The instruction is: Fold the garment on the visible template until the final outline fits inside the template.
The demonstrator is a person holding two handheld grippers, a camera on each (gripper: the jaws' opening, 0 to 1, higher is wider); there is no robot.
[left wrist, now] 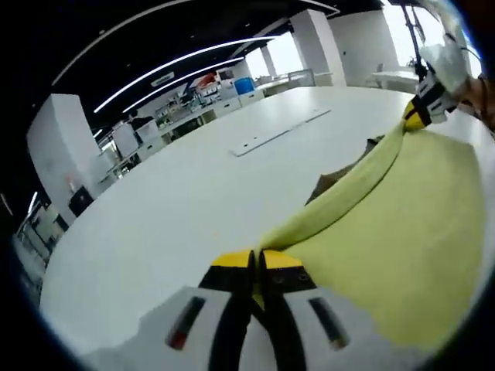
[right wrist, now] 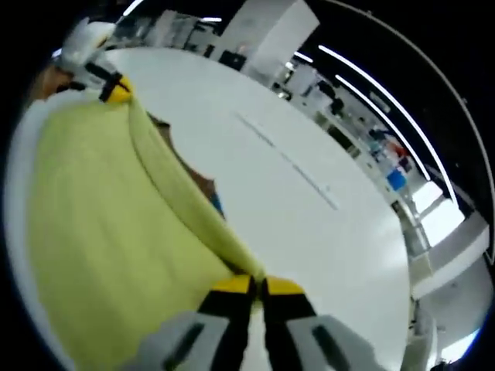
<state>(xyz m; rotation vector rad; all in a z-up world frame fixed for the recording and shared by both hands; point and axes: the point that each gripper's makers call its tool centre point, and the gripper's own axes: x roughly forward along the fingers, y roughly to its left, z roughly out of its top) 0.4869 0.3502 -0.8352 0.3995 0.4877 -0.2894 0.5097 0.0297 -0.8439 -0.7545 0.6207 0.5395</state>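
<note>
Between both grippers, a soft yellow fabric garment (left wrist: pixel 418 224) is hanging taut.
Left gripper (left wrist: pixel 256 263) and right gripper (right wrist: pixel 257 287) are each pinching its edge, apparently lifting it for a fold.

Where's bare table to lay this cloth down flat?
Free: the white table left of the yellow garment, out to the far flat strip. Crowded: under the stretched garment, where brown template peeks out, between left gripper and right gripper.
</note>
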